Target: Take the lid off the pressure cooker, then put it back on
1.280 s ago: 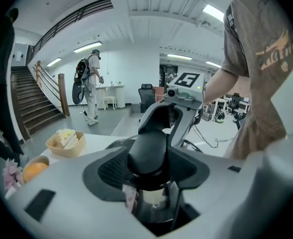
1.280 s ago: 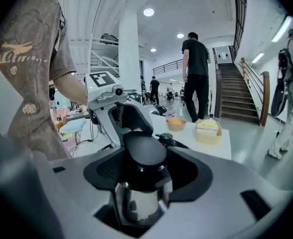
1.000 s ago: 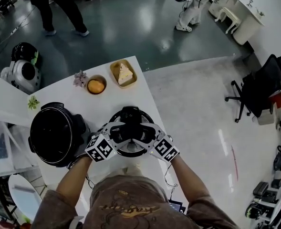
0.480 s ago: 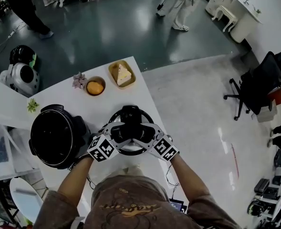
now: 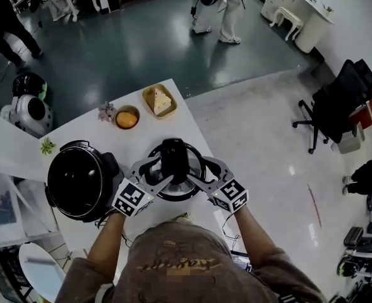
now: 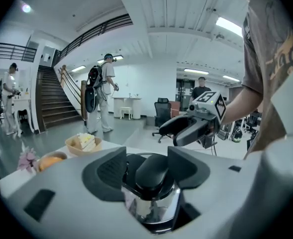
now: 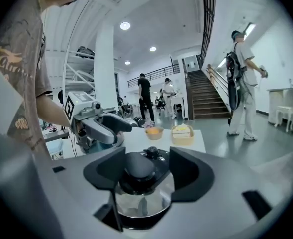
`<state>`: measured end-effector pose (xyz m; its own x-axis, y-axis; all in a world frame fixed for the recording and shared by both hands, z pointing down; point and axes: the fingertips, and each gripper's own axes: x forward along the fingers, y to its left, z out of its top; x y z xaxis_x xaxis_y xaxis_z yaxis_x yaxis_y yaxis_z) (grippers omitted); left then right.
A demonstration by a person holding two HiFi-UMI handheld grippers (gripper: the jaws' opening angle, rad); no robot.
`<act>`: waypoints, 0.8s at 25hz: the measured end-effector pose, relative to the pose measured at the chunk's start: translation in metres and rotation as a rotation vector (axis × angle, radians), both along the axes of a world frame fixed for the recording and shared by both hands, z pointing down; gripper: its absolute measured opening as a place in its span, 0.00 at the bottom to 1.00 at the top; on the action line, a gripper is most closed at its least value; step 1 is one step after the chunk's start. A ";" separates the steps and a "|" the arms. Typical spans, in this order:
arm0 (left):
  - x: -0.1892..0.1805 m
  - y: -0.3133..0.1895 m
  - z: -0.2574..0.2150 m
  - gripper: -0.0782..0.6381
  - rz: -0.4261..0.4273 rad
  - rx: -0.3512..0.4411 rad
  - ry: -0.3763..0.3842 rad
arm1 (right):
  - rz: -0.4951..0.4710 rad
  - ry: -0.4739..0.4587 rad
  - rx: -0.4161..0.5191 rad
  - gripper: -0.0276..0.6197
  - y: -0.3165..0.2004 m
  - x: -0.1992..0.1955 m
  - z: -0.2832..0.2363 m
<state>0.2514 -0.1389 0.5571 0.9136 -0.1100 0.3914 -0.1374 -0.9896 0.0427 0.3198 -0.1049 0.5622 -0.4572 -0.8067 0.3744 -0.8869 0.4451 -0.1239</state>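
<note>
Left tongs (image 5: pixel 163 172) and right tongs (image 5: pixel 195 173) each clamp wide on the black oblong handle (image 5: pixel 174 155) of the round steel lid (image 5: pixel 176 194), sharing its weight beside the black pressure cooker (image 5: pixel 78 182).

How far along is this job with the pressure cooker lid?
Done: the lid is off; the pressure cooker stands open on the table, with the lid beside it. In hand: the left gripper and the right gripper each straddle the lid's handle from opposite sides; whether they pinch it I cannot tell. Left: carry the lid over and set it back on the cooker.
</note>
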 end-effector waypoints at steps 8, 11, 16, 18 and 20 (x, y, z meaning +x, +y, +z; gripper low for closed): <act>-0.025 0.005 -0.042 0.48 -0.078 -0.015 0.104 | 0.089 -0.027 0.079 0.45 0.021 0.002 -0.034; -0.036 0.003 -0.057 0.48 -0.124 -0.021 0.146 | 0.120 -0.041 0.098 0.45 0.030 0.003 -0.044; -0.050 0.002 -0.073 0.48 -0.200 -0.026 0.209 | 0.164 -0.067 0.125 0.45 0.041 0.009 -0.058; -0.052 0.001 -0.075 0.48 -0.206 -0.025 0.218 | 0.160 -0.060 0.132 0.45 0.041 0.008 -0.060; -0.053 0.000 -0.075 0.48 -0.203 -0.026 0.218 | 0.152 -0.056 0.131 0.45 0.040 0.005 -0.060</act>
